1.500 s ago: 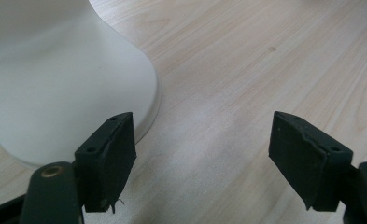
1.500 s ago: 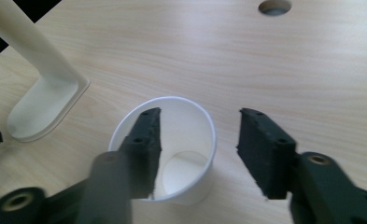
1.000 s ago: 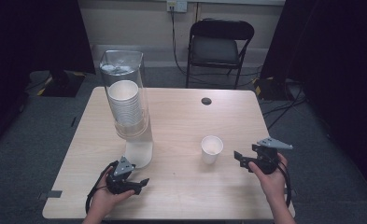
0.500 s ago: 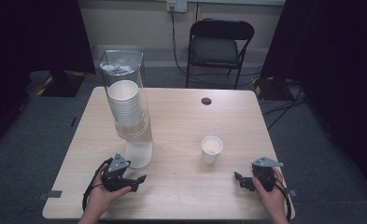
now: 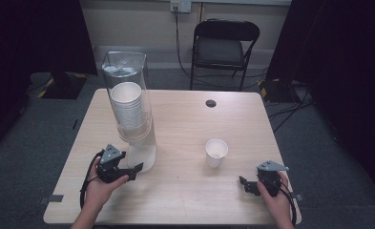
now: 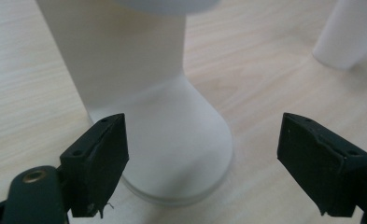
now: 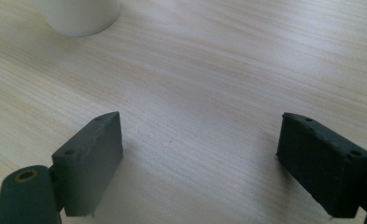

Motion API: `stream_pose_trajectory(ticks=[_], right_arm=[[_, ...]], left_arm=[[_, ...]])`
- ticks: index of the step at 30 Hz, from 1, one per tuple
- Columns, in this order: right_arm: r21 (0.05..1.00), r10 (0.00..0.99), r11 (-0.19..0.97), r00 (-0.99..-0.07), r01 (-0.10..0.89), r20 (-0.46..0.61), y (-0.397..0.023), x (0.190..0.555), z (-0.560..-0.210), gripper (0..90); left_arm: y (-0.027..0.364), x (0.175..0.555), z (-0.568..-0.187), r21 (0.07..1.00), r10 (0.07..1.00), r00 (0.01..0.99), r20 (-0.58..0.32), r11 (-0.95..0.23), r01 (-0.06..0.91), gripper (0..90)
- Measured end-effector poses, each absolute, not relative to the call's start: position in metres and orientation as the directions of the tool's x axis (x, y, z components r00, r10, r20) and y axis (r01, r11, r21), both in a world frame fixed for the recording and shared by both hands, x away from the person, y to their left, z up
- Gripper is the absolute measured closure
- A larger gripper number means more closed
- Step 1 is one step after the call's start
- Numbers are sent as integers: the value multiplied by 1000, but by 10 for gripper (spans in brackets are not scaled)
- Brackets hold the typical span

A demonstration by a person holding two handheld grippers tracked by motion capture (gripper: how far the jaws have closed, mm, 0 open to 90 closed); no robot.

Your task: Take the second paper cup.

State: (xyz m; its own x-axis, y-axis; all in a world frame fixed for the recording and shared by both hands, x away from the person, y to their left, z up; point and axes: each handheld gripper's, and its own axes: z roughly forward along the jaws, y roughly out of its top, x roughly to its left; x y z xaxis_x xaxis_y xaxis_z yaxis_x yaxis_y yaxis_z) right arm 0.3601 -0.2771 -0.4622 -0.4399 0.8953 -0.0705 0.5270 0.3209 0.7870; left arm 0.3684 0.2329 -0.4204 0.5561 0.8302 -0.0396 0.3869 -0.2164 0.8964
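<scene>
Left gripper point(image 5: 136, 169) parked at the foot of the cup dispenser point(image 5: 130, 114), aimed at its white base point(image 6: 172, 154). Fingers point(image 6: 99, 163) just opened wide; base sits ahead of the gap, pads not touching it. Reads as a release of the base, probably held before to steady the tall tube against tipping.

Stack of paper cups point(image 5: 128, 102) inside the clear tube, upright, well above the desk point(image 5: 185, 195).

Single paper cup point(image 5: 216, 152) standing upright, open end up, mid-desk, between the two grippers and apart from both. Placed clear of the dispenser, so free to grab from either side.

Right gripper point(image 5: 247, 185) low near the desk's front right edge, pointed toward that cup. Fingers point(image 7: 90, 158) spread wide, nothing between them but bare wood; cup bottom point(image 7: 78, 14) visible farther off. Looks idle, not reaching.
</scene>
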Motion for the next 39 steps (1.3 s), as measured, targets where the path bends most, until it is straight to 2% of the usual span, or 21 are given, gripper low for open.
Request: stream_pose_trajectory(ticks=[11,19,26,33,35,37,39], right_arm=[[787,896,320,-439,527,-70,-277,360,-462,137],[787,896,320,-439,527,-70,-277,360,-462,136],[787,896,320,-439,527,-70,-277,360,-462,136],[787,896,320,-439,527,-71,-277,360,-462,136],[787,896,320,-439,527,-70,-277,360,-462,136],[787,896,320,-439,527,-71,-277,360,-462,136],[787,896,320,-439,527,-71,-277,360,-462,136]], left_arm=[[234,383,-408,948,871,490,-16,-142,284,163],[230,391,-399,966,882,466,-68,-59,253,155],[224,395,-402,976,883,470,-25,-80,204,160],[215,396,-393,979,879,477,21,-116,170,219],[213,397,-391,982,882,471,10,-99,164,250],[212,398,-391,980,878,478,40,-128,153,283],[211,399,-391,985,881,472,23,-101,139,279]])
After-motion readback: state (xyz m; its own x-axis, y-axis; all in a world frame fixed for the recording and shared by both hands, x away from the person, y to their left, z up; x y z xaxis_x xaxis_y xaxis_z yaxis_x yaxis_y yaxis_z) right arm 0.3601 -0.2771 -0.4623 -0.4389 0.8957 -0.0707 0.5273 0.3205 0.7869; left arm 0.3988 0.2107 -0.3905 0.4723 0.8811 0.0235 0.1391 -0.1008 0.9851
